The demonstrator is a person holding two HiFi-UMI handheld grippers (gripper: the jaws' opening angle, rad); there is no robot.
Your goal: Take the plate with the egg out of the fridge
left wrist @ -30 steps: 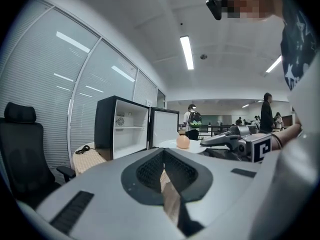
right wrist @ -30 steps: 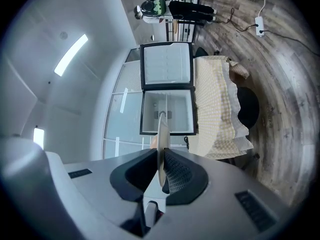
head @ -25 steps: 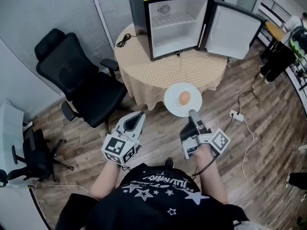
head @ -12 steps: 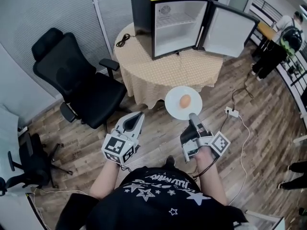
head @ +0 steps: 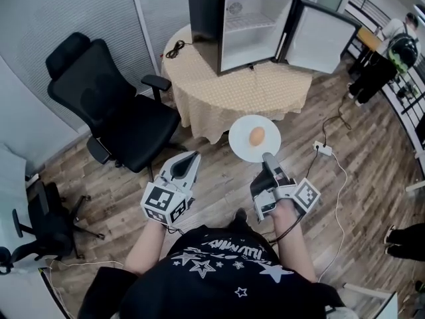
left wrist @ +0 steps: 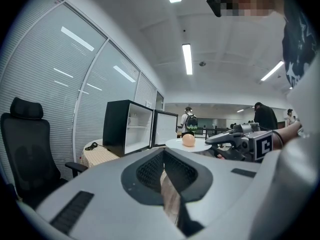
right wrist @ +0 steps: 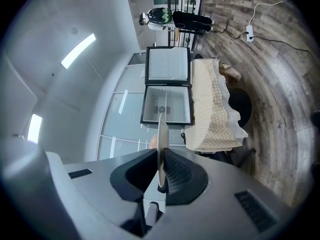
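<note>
A white plate (head: 247,146) with a brown egg (head: 256,135) on it hangs level over the wooden floor, clear of the table. My right gripper (head: 268,158) is shut on the plate's near rim. In the right gripper view the plate (right wrist: 161,134) runs edge-on between the jaws, the egg (right wrist: 153,142) just peeking out. My left gripper (head: 192,158) is beside it to the left, shut and empty (left wrist: 165,173). The black fridge (head: 247,22) stands on the round table with its door (head: 324,40) swung open and nothing visible inside.
The round table (head: 239,98) wears a beige checked cloth, with a black cable (head: 174,48) beside the fridge. A black office chair (head: 109,108) stands left of it, another chair (head: 36,221) at the far left. A power strip (head: 323,148) lies on the floor. A person (head: 382,55) stands far right.
Both grippers have drawn back from the table together, the plate and egg still level in the right one. The fridge and table now sit farther off in the head view.
</note>
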